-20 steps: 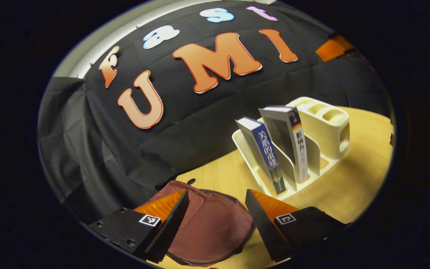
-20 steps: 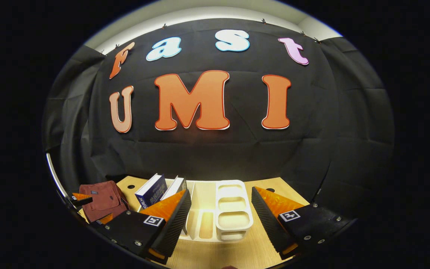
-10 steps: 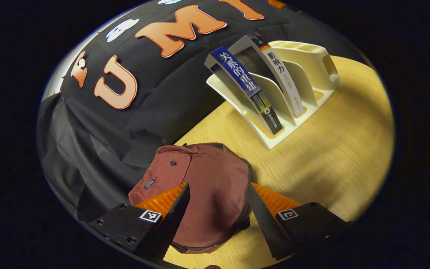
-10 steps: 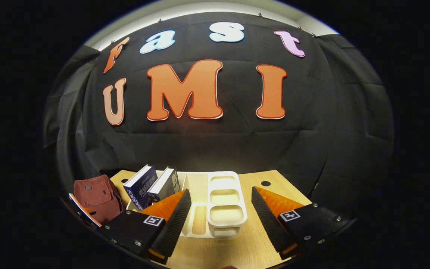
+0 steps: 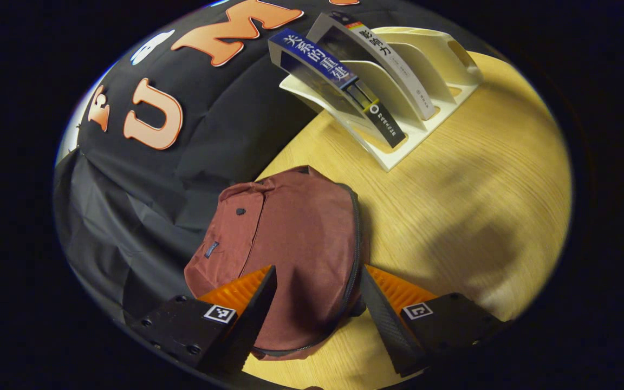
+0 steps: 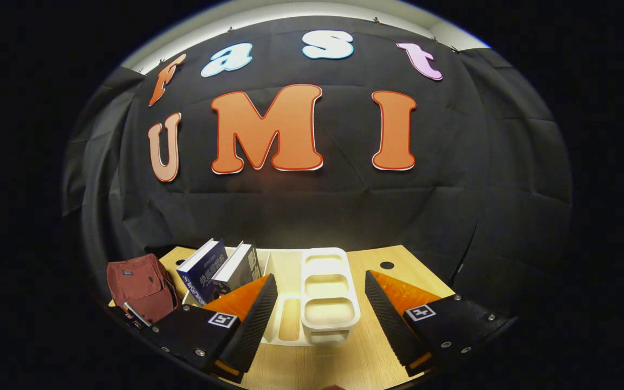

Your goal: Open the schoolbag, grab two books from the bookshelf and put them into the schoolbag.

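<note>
Hanging wide open right over the near end of the closed maroon schoolbag (image 5: 285, 244), the left gripper (image 5: 314, 314) is much closer to its zipper (image 5: 356, 238) than the open, empty right gripper (image 6: 320, 319) facing the bookshelf (image 6: 312, 295).

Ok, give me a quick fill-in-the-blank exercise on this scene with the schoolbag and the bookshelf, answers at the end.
1. The maroon schoolbag lies on the wooden ____.
2. The white bookshelf holds ____ books.
3. The left gripper has its jaws ____, one on each side of the schoolbag.
4. The schoolbag's zipper is ____.

Missing words: table; two; open; closed
</note>
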`<act>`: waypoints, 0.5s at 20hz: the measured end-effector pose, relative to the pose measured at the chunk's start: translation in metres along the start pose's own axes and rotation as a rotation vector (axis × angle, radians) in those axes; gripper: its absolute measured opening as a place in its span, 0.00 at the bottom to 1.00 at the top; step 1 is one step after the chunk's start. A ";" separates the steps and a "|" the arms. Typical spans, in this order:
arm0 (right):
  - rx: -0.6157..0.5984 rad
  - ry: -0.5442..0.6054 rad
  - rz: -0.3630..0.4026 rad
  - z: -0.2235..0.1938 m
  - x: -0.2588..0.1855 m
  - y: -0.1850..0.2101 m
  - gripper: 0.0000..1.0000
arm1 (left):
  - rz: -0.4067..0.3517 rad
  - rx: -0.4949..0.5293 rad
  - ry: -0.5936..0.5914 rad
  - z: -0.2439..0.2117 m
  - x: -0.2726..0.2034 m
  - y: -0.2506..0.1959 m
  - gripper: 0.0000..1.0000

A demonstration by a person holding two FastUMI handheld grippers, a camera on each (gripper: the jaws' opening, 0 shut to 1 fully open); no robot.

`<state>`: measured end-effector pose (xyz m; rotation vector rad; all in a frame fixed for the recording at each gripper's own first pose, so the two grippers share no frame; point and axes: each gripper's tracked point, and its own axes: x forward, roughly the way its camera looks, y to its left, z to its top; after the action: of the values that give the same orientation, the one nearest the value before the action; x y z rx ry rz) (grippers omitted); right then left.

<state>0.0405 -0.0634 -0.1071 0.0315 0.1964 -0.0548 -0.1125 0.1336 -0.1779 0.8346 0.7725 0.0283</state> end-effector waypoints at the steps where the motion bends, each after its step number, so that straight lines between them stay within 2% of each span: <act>1: 0.003 0.002 0.000 0.000 0.001 0.000 0.96 | 0.002 0.009 0.002 0.000 -0.001 0.001 0.96; 2: 0.008 0.006 0.002 -0.002 0.001 0.000 0.97 | -0.002 0.016 0.004 -0.002 -0.001 0.000 0.98; 6: 0.017 -0.001 0.011 0.001 0.000 0.002 0.97 | -0.021 0.024 0.007 0.002 -0.003 0.001 0.35; 10: 0.022 0.005 0.045 0.000 0.000 0.009 0.96 | -0.043 -0.045 0.023 0.012 -0.004 0.008 0.09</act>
<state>0.0405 -0.0544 -0.1071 0.0583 0.2002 -0.0116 -0.1057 0.1303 -0.1648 0.7765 0.8080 0.0171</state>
